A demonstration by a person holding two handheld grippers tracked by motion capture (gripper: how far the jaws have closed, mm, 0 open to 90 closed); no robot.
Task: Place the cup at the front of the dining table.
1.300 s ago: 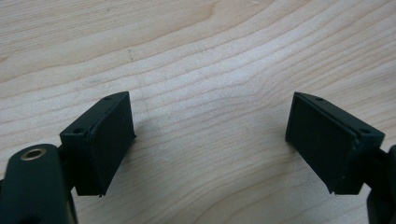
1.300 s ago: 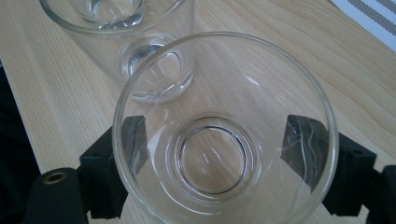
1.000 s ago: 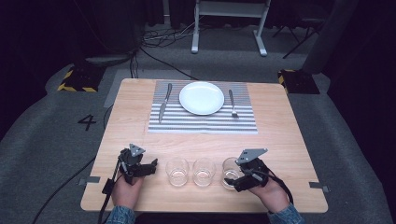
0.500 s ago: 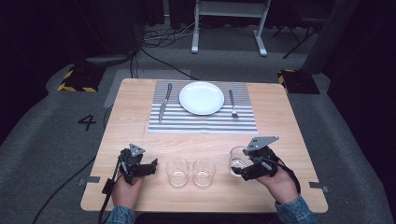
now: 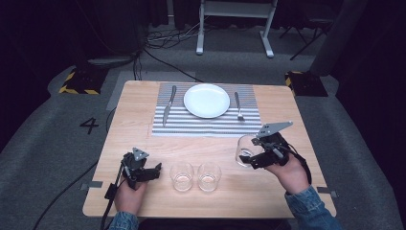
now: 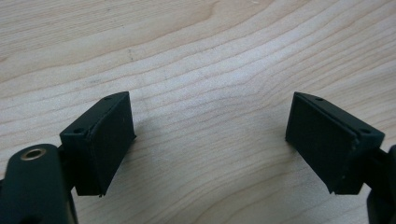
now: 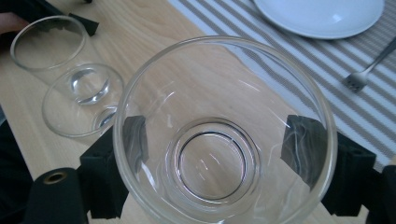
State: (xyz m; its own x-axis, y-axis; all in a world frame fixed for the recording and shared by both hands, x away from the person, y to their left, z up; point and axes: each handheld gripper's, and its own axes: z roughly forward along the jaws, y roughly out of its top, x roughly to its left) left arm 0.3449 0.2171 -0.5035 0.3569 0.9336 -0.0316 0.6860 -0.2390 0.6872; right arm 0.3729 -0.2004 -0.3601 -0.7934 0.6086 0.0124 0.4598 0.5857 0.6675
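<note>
Table: light wood, rectangular, standing on grey floor. Far side, centred: striped placemat bearing a white plate, knife to its left, fork to its right. Near edge: two clear glasses side by side, upright, possibly touching.

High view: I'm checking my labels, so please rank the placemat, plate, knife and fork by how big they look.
1. Striped placemat, the largest.
2. White plate, resting on it.
3. Knife, the longer utensil.
4. Fork, a little shorter than the knife.
All four lie at about the same depth, so nearness hardly skews the order.
</note>
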